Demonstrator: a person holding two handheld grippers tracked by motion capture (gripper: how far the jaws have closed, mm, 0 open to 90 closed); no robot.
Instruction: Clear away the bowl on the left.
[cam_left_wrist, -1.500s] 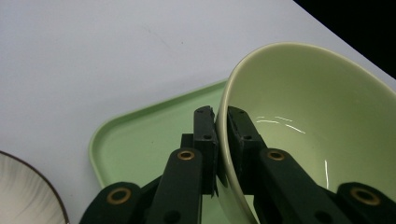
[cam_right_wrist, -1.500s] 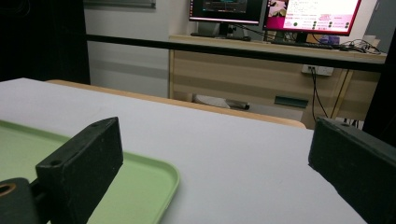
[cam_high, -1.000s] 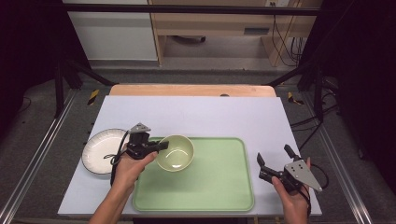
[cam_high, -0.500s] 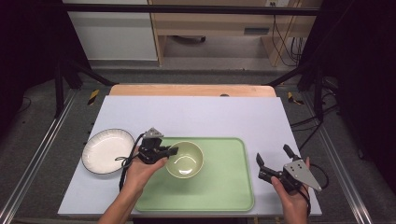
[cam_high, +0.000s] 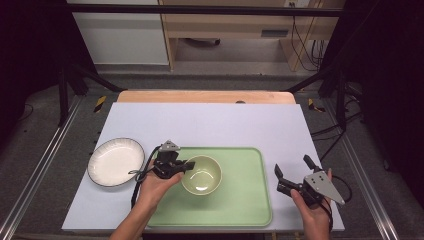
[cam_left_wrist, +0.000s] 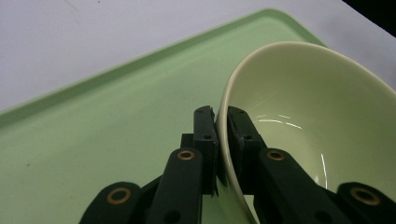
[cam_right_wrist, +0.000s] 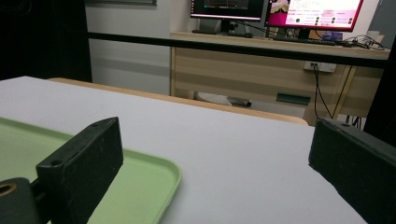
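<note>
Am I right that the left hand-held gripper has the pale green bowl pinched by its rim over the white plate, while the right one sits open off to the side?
Not quite. The left hand-held gripper pinches the bowl over the green tray, not the white plate, as the high view shows. The right hand-held gripper is indeed open.

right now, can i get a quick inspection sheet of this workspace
surface: white table, wooden strip along the far edge
job's things: pale green bowl over the green tray; white plate left of the tray
clutter: nothing seen
grippers: left gripper shut on the bowl's rim; right gripper open, holding nothing, right of the tray
cables: one trails from each gripper; more hang under the far desk
surroundings: black frame, wooden desk, monitors
</note>
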